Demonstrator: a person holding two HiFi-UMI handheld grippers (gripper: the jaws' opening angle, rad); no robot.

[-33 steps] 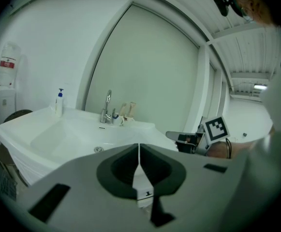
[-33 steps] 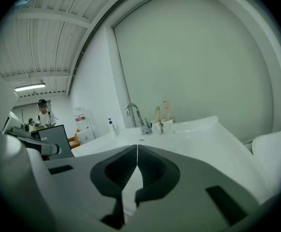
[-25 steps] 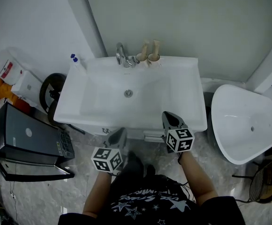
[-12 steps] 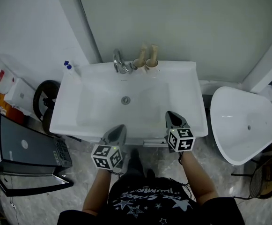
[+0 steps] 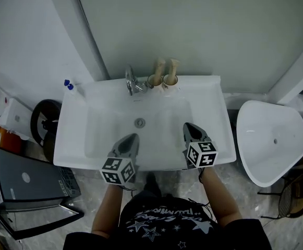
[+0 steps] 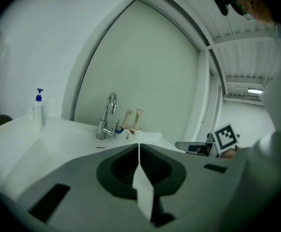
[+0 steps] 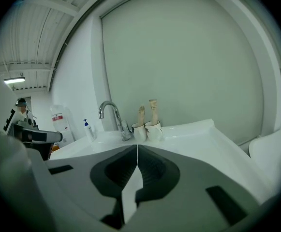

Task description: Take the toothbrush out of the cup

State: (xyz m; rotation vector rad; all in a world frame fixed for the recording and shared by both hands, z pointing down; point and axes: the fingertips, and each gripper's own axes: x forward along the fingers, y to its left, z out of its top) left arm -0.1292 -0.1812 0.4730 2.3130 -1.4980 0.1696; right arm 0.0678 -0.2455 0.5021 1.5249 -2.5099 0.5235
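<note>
The lower ends of both toothbrushes are sitting hidden inside their cups, and the tips that are showing are too small and blurred to tell bristles from handle. The inner toothbrush (image 5: 158, 66) is rising from the inner cup (image 5: 154, 80), just beside the curved chrome tap (image 5: 132, 79). The outer toothbrush (image 5: 172, 64) is standing in the outer cup (image 5: 170, 79) next to it. Both are showing as pale tan, rounded sticks in glossy white cups with thin dark rims, at the back edge of the smooth white washbasin (image 5: 214, 119). The left tongs (image 5: 131, 139) and right tongs (image 5: 189, 128) are hovering near the front edge, each clenched on nothing, jaws meeting in a line. A blue-capped bottle (image 5: 68, 85) is standing at the back left corner.
</note>
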